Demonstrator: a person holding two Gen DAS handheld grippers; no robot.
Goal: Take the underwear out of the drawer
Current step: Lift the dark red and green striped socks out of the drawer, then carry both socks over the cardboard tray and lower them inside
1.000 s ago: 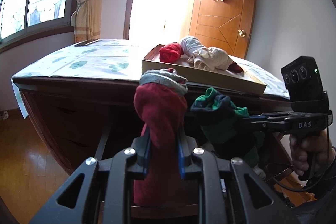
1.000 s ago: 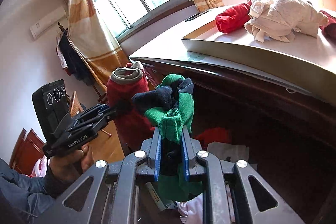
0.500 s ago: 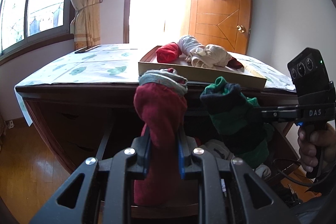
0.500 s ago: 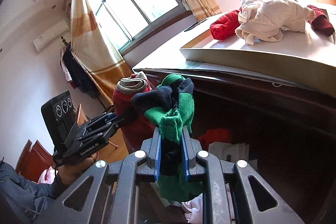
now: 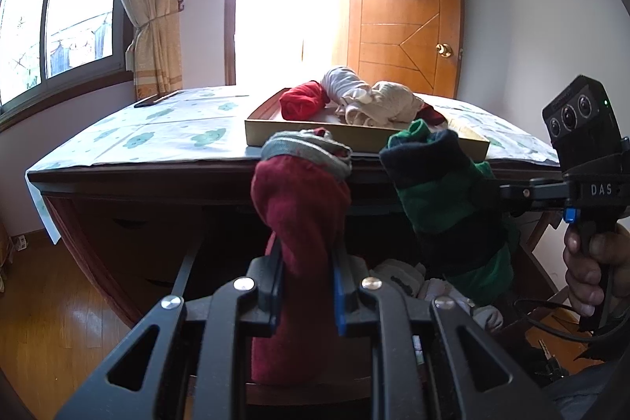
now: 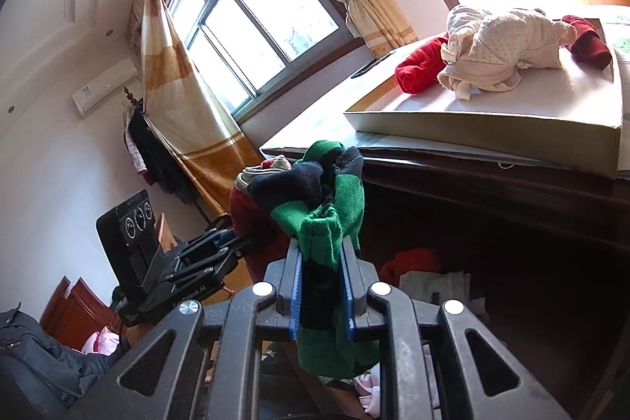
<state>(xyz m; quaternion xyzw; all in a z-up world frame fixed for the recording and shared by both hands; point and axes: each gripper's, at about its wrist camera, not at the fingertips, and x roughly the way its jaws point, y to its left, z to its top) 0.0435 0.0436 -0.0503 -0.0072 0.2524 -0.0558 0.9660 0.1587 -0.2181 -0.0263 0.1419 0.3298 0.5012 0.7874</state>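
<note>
My left gripper (image 5: 306, 286) is shut on dark red underwear with a grey waistband (image 5: 301, 207) and holds it above the open drawer (image 5: 189, 262). My right gripper (image 6: 321, 286) is shut on green and navy striped underwear (image 6: 323, 199), level with the desk edge. In the left wrist view the striped piece (image 5: 441, 191) hangs just right of the red one. In the right wrist view the red piece (image 6: 252, 215) shows behind and left of the striped one. More clothes lie in the drawer (image 6: 429, 274).
A shallow cardboard tray (image 5: 354, 138) on the desk top holds red, white and cream rolled garments (image 5: 370, 101). The desk (image 5: 157, 168) carries a patterned cloth. A window, curtain and wooden door stand behind. Wooden floor (image 5: 59, 321) lies to the left.
Both grippers have risen with their underwear, from beside the drawer opening toward the level of the desk top. The tray's contents now show more from above.
</note>
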